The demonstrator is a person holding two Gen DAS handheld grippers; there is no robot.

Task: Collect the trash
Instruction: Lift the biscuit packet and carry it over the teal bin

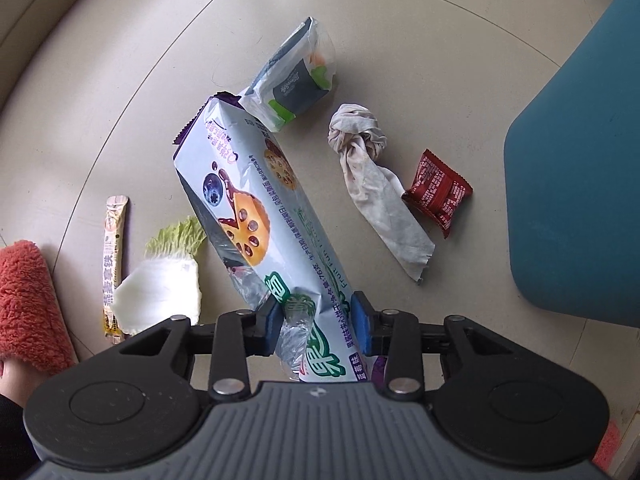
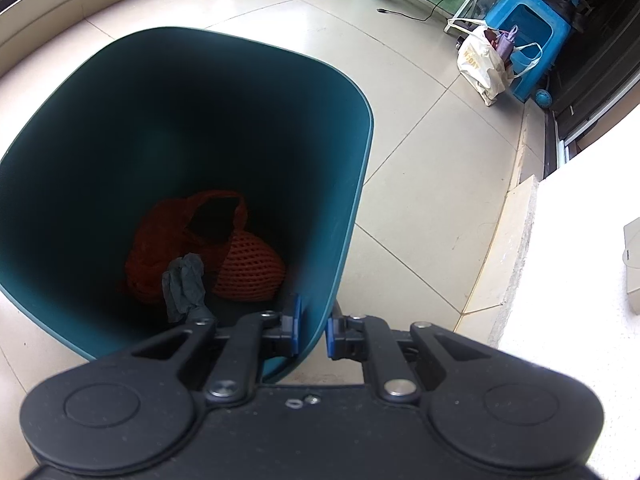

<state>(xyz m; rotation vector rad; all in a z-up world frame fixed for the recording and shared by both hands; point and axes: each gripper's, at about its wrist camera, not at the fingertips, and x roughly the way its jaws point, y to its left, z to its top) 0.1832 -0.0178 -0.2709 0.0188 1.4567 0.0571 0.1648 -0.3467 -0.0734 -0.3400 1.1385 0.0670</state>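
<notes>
A long biscuit wrapper [image 1: 256,208] with blueberry and cookie pictures hangs off the tiled floor, its near end pinched by my left gripper [image 1: 318,320], which is shut on it. On the floor beneath lie a tissue pack [image 1: 294,80], a twisted dirty rag [image 1: 374,184], a red snack packet [image 1: 438,192], a cabbage leaf [image 1: 160,284] and a gold sachet stick [image 1: 114,256]. My right gripper [image 2: 312,328] is shut on the rim of the teal trash bin [image 2: 344,208]. Inside the bin lie an orange net bag [image 2: 244,268] and a grey glove [image 2: 184,284].
The bin's teal wall [image 1: 580,180] stands at the right in the left wrist view. A red fuzzy slipper [image 1: 28,304] on a person's foot is at the left edge. Far off are a blue stool [image 2: 528,28], a white bag [image 2: 482,64] and a raised white ledge [image 2: 560,280].
</notes>
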